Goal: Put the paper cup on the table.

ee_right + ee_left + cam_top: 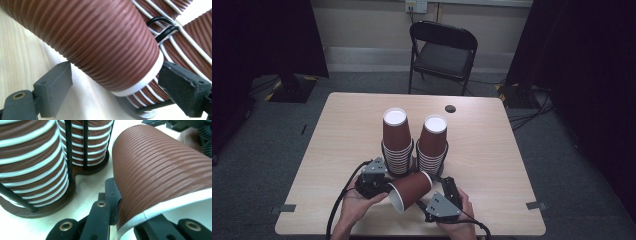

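The high view is dim and softly lit from above, so the pale wooden table (492,150) stands brighter than the dark curtains at nine and three o'clock, with faint shadows pooled under the two stacks of ribbed brown paper cups (414,142). In the left gripper view the tabletop between the stacks blows out to near white toward twelve o'clock, and the black jaws at six o'clock are soft with closeness. The right gripper view is bright and warm, glare washing out the corner at two o'clock, while the single ribbed brown paper cup (95,42) stays fairly sharp and casts a soft shadow toward seven o'clock.
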{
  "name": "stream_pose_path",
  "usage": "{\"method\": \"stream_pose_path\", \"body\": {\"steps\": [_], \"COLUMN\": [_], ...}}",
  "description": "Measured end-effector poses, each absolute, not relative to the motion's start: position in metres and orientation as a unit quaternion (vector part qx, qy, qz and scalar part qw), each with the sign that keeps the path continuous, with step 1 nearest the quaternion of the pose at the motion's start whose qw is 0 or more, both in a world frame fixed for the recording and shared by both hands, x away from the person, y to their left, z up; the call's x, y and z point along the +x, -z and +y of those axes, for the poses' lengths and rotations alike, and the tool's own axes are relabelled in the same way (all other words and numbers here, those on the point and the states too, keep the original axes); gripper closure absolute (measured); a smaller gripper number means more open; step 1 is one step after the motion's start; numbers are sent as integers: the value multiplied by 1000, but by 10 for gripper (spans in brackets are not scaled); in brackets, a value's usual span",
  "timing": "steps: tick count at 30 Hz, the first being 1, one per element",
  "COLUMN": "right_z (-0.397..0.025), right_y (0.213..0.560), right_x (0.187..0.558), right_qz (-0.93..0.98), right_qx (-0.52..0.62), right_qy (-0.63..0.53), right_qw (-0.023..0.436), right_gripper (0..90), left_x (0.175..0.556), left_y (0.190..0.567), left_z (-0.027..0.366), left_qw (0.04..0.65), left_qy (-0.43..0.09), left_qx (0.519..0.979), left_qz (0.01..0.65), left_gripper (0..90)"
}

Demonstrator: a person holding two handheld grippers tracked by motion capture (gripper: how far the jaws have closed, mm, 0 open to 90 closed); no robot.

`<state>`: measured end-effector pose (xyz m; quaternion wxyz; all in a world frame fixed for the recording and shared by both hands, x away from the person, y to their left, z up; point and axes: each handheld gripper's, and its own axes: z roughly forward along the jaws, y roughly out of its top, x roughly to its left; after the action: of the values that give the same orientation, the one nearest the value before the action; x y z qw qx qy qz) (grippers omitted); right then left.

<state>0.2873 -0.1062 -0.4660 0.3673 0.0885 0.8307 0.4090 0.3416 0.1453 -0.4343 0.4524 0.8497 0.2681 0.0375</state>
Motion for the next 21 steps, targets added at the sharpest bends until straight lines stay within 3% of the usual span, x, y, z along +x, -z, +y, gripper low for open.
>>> {"method": "stream_pose_path", "body": {"steps": [21], "right_z": [-91], "right_y": [472], "right_x": [284], "right_qz": [836], "right_qx": [38], "right_qy": [-357], "right_qw": [416], "right_gripper": [85], "left_x": [349], "left_y": [426], "left_z": [129], "left_qw": [406], "left_qy": [7], "left_qx": [876], "left_qz": [262], "left_gripper": [858]}}
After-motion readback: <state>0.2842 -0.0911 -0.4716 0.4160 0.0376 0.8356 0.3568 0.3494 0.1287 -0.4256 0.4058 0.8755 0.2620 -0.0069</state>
